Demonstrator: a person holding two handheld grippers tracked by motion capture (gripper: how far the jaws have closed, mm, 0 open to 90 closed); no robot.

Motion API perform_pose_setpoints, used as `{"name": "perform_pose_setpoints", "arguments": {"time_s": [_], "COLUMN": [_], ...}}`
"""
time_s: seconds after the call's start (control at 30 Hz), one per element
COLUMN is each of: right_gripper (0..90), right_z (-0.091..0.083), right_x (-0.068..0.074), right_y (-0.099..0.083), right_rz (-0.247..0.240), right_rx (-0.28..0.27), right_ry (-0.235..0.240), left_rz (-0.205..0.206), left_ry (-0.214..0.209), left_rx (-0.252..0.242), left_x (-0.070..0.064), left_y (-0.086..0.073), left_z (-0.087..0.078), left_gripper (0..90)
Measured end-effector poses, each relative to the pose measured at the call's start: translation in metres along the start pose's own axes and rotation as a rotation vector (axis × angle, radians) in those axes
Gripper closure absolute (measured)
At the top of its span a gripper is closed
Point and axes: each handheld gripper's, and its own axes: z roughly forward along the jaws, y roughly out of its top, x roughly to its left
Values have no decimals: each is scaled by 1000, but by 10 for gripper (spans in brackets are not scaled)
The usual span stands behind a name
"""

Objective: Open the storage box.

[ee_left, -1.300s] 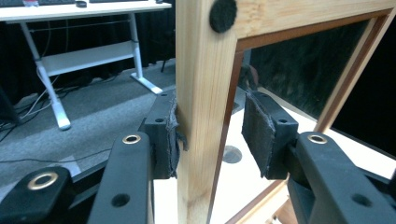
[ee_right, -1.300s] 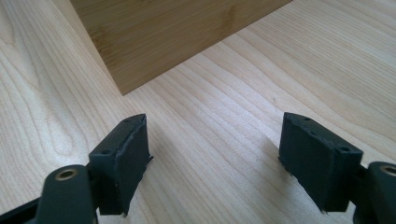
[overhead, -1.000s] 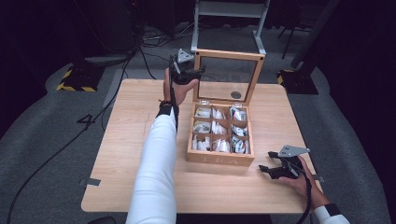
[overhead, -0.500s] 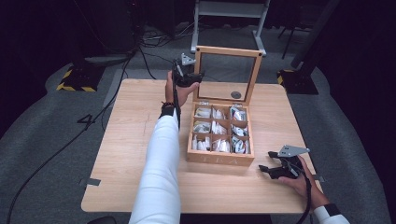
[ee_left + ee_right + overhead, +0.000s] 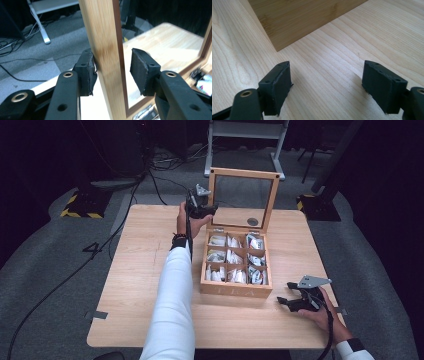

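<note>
A wooden tea box stands on the table, its compartments holding white tea bags. Its glass-paned lid stands upright at the back. My left gripper is at the lid's left edge. In the left gripper view the open left gripper straddles the lid's wooden frame; one pad touches the wood, the other stands apart. My right gripper rests low at the table's front right, open and holding nothing. In the right gripper view its gripper faces a corner of the box.
The wooden table has bare room to the left of the box. A white-sleeved forearm stretches across the table's middle. Cables and a metal stand's feet lie on the grey floor behind.
My left gripper has moved a little right and down, onto the lid's left frame edge. The right gripper has stayed in place.
</note>
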Motion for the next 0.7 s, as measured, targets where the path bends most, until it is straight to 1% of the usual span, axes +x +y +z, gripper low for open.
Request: {"name": "perform_pose_setpoints", "arguments": {"time_s": [0.03,0.1,0.17,0.23,0.3,0.33,0.37,0.43,0.53,0.57,0.6,0.63,0.7], "right_gripper": [234,234,234,233,233,233,233,233,233,233,233,233,233], "right_z": [0,0,0,0,0,0,0,0,0,0,0,0,0], "right_x": [0,0,0,0,0,0,0,0,0,0,0,0,0], "right_y": [0,0,0,0,0,0,0,0,0,0,0,0,0], "right_rz": [0,0,0,1,1,1,1,1,1,2,2,2,2], "right_rx": [0,0,0,0,0,0,0,0,0,0,0,0,0], "right_ry": [0,0,0,-1,-1,-1,-1,-2,-2,-3,-3,-3,-3], "left_rz": [0,-1,-4,-3,-11,-4,-4,5,6,16,16,32,42], "left_ry": [0,-13,-16,-19,-26,-24,-24,-25,-43,-53,-53,-40,-29], "left_rx": [0,18,24,25,29,42,42,52,63,83,83,96,92], "left_x": [0,1,0,0,-1,-1,-1,-2,-1,-1,-1,-1,0], "left_y": [0,-5,-9,-11,-15,-19,-19,-24,-28,-31,-31,-34,-35], "left_z": [0,2,4,5,6,7,7,8,8,7,7,6,2], "left_gripper": [552,553,551,552,552,551,551,549,545,529,518,490,471]}}
